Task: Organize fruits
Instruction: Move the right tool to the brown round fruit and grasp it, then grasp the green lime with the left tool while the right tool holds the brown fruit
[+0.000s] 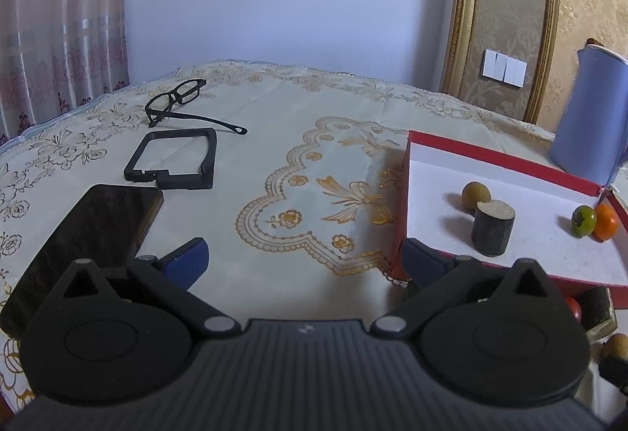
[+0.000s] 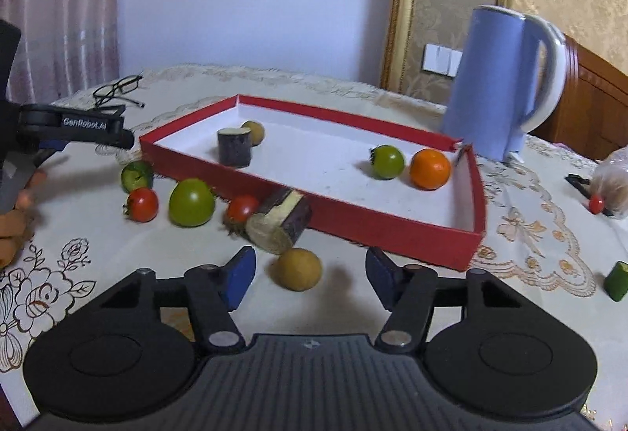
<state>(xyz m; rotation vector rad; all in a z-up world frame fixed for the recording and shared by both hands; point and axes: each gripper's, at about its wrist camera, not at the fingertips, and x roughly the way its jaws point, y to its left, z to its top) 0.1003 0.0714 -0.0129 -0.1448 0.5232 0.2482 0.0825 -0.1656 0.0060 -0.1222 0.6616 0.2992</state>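
- Between our right gripper [image 2: 310,280] pads sits the round tan fruit [image 2: 299,269], at twelve o'clock and very close; the jaws stand wide apart on either side of it and touch nothing.
- Being round, that fruit has no long axis to line up with, so we judge a straight advance and squeeze would do. The cut sugarcane piece [image 2: 280,222] lies just beyond it, tilted, its long axis running toward one o'clock.
- Our right hand is clearly nearer the loose fruit. The red tray [image 2: 392,231] lies past it at twelve to one o'clock, already holding a green tomato [image 2: 387,161], an orange [image 2: 430,169], a dark cane stump [image 2: 234,147] and another tan fruit [image 2: 254,132].
- Our left gripper [image 1: 304,262] also has its jaws apart and empty, over bare tablecloth [image 1: 274,109], with the tray at two o'clock.
- Only the right wrist view shows the loose red tomatoes [image 2: 143,204] and large green tomato [image 2: 192,202] outside the tray; only the left view shows the phone [image 1: 86,246] and black frame [image 1: 172,159].
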